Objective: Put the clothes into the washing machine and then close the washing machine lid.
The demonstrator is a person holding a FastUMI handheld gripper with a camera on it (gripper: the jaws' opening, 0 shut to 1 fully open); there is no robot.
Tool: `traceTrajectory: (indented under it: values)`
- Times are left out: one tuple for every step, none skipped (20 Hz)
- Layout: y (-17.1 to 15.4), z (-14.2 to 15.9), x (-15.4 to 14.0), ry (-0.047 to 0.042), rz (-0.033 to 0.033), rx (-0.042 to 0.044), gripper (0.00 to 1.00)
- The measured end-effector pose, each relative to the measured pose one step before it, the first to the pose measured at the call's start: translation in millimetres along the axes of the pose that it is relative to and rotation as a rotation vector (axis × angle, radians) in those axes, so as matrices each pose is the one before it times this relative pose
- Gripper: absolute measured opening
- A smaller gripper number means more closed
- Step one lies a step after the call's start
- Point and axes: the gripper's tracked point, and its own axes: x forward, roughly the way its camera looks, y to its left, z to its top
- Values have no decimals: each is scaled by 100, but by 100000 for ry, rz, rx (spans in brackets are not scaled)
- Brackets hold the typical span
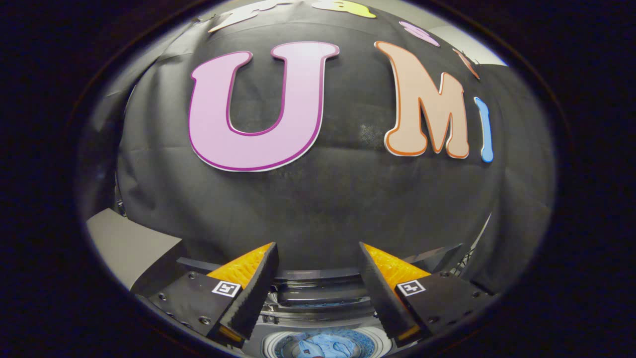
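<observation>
Jaws of our gripper (318,271) stand wide apart, holding nothing; light-blue clothes (325,346) lie in the grey top-loading washing machine (318,293) at lower centre, so next we judge its lid must be closed.

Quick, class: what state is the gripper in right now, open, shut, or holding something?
Gripper: open, fingers spread apart with nothing between them, above the washing machine with blue clothes inside.

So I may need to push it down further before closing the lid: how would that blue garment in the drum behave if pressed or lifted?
The blue garment lies crumpled in folds in the washing machine drum, so it is probably floppy and would drape if lifted. Being thin-looking cloth, it is likely light and should compress when pushed. The tool is open above it, holding nothing.
</observation>
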Motion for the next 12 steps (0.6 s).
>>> traceTrajectory:
  values:
    - [-62,-8,50,-727,145,-209,98]
    - [-26,57,-98,-911,194,9,98]
    - [10,55,93,-863,176,260,98]
    - [67,43,63,-745,205,37,98]
    - [-62,95,-73,-307,206,65,98]
    - [34,-10,34,191,194,29,98]
    - [-2,-5,-30,496,279,-2,98]
    - [-32,-35,-3,578,355,-64,98]
    - [-31,-57,104,730,399,111,98]
    - [12,-100,119,525,350,237,98]
    - [-81,-112,-32,1000,455,-72,98]
    - [-118,0,57,1023,-174,-672,98]
